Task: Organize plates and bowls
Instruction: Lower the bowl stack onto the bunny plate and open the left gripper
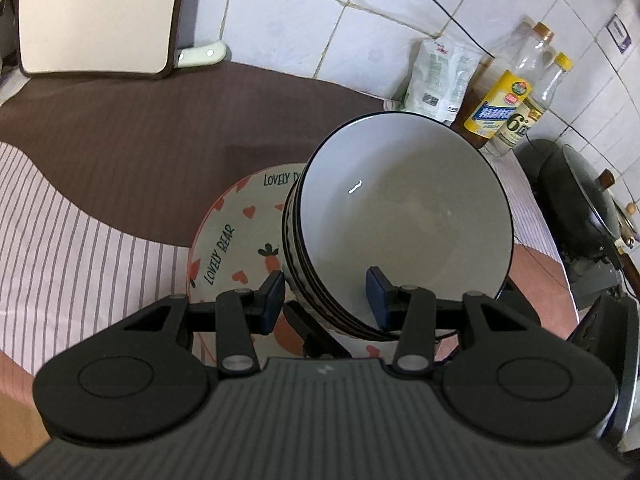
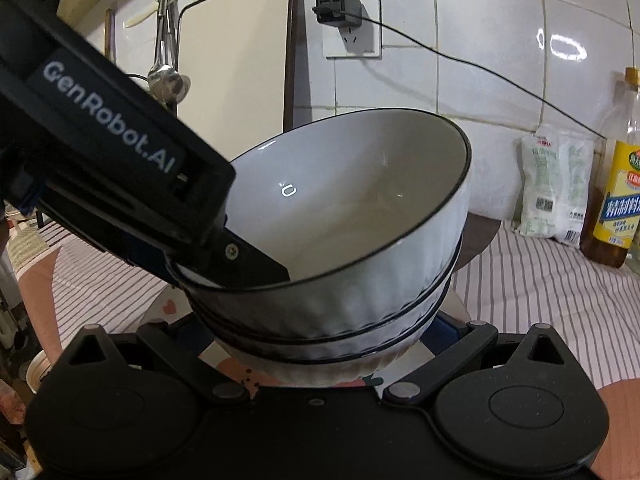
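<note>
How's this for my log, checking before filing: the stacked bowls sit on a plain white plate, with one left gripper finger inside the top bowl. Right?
Not quite. The plate isn't plain: the left wrist view shows red hearts and "LOVELY BEAR" lettering on it. The bowls do sit on it, with one left gripper finger inside the top bowl.

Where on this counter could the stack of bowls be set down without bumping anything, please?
The widest bare patch is the brown cloth between the cutting board and the Lovely Bear plate, running onto the striped cloth at the left. The far right is crowded: a bag, bottles and a wok line the wall behind the stack of bowls.
</note>
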`<state>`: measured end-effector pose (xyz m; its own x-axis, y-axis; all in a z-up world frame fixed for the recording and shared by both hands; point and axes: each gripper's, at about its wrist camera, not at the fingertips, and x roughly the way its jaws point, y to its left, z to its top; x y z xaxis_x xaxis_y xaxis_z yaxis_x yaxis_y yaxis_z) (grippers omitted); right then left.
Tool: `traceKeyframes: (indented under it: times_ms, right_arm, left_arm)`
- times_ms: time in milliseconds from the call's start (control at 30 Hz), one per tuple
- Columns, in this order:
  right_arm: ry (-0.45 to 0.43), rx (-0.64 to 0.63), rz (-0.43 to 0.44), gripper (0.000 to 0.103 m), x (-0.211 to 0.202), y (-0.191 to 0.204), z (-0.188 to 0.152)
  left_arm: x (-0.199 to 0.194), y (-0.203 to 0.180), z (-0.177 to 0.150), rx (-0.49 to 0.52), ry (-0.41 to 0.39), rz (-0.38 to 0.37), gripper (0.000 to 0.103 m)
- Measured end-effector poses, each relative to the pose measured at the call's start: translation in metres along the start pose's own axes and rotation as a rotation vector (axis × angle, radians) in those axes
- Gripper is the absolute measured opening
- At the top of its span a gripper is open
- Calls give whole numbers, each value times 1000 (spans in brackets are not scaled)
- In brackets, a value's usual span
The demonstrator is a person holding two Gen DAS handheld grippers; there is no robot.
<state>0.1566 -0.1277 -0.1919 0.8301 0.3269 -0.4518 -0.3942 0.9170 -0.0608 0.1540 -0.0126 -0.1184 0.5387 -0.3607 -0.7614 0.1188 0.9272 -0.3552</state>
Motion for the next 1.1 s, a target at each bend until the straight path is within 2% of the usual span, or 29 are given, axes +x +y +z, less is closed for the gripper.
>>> traceKeyframes:
  times_ms: [300, 500, 667, 767, 833, 900, 1100]
  right_arm:
    - [37, -2, 0, 103, 6, 4, -6]
    - [39, -17, -4, 103, 9, 7, -8]
    - [41, 16, -11, 103, 11, 8, -9]
    - [67, 34, -17, 103, 9, 8, -8]
    - [87, 45, -40, 103, 4, 8, -9]
    - [96, 55, -58, 103, -5, 8, -11]
    - [80, 84, -86, 103, -45, 2, -9]
  left_arm:
    - [8, 1, -3, -3, 19, 16, 43]
    - [8, 8, -2, -31, 27, -4, 43]
    - [7, 3, -3, -17, 8, 30, 44]
    - [2, -7, -4, 43, -8, 80, 52]
    - [-4, -18, -4, 124, -24, 137, 65]
    - [-11, -25, -4, 167, -38, 179, 65]
    - [-40, -38, -6, 131, -65, 141, 66]
